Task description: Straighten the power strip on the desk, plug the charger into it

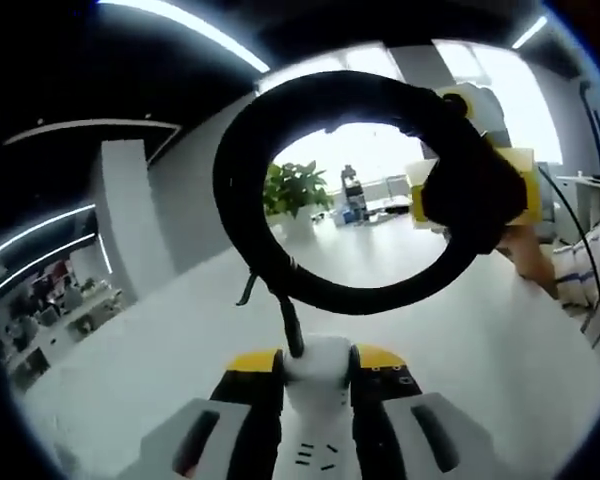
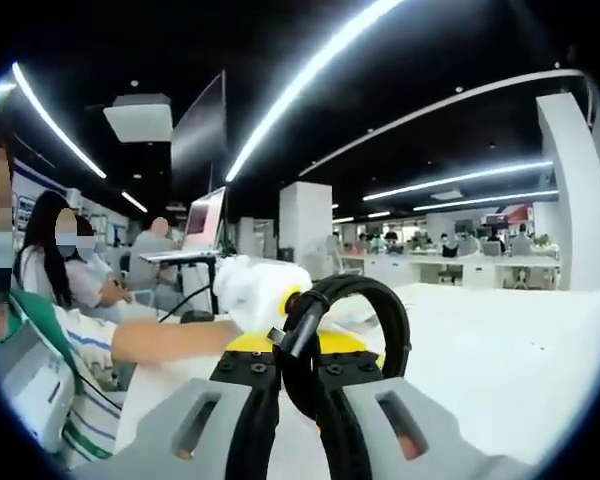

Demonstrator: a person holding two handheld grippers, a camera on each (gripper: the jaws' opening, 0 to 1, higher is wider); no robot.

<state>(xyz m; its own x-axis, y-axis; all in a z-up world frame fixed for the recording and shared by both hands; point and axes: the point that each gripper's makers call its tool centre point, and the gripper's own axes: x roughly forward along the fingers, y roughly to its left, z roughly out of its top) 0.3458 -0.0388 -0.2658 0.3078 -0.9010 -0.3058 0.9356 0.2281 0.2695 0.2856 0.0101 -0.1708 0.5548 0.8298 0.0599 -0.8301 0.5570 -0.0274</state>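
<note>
No readable text, brand name, number or sign appears in either view. In the left gripper view, at the bottom centre of the frame, the white charger [image 1: 316,400] carries a few short dark marks on its lower face, but they are too small and blurred to read as letters or symbols. In the right gripper view, at the right edge of the frame, a red and white sign [image 2: 510,214] hangs under the ceiling in the distance; its lettering cannot be made out. At the left edge of that view, wall posters [image 2: 22,210] show only smeared colour, with no legible words.
</note>
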